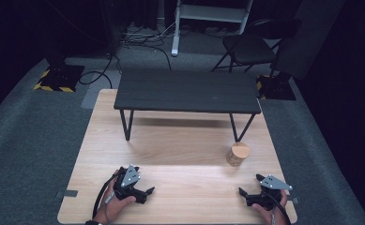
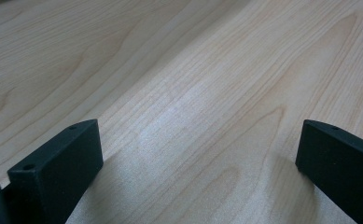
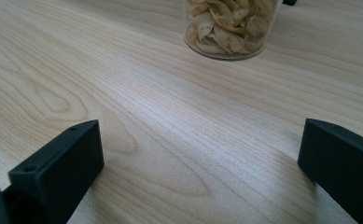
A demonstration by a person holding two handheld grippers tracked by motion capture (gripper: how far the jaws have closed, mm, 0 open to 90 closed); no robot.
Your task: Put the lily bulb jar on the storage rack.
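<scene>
A clear round jar of pale chips (image 1: 238, 154) stands on the light wooden table (image 1: 180, 150), toward its right side. The right gripper view shows the jar's (image 3: 228, 25) lower part just ahead. My left gripper (image 1: 146, 187) rests on the table near the front left, open, jaws wide apart with bare wood between them (image 2: 200, 154). My right gripper (image 1: 250, 184) rests near the front right, a short way in front of the jar, also open (image 3: 200, 154) with nothing between its jaws.
A small black bench-like shelf (image 1: 187, 91) on thin legs stands across the far part of the table. Behind the table are a folding chair (image 1: 253, 47), cables on grey carpet and a white stand (image 1: 208, 18).
</scene>
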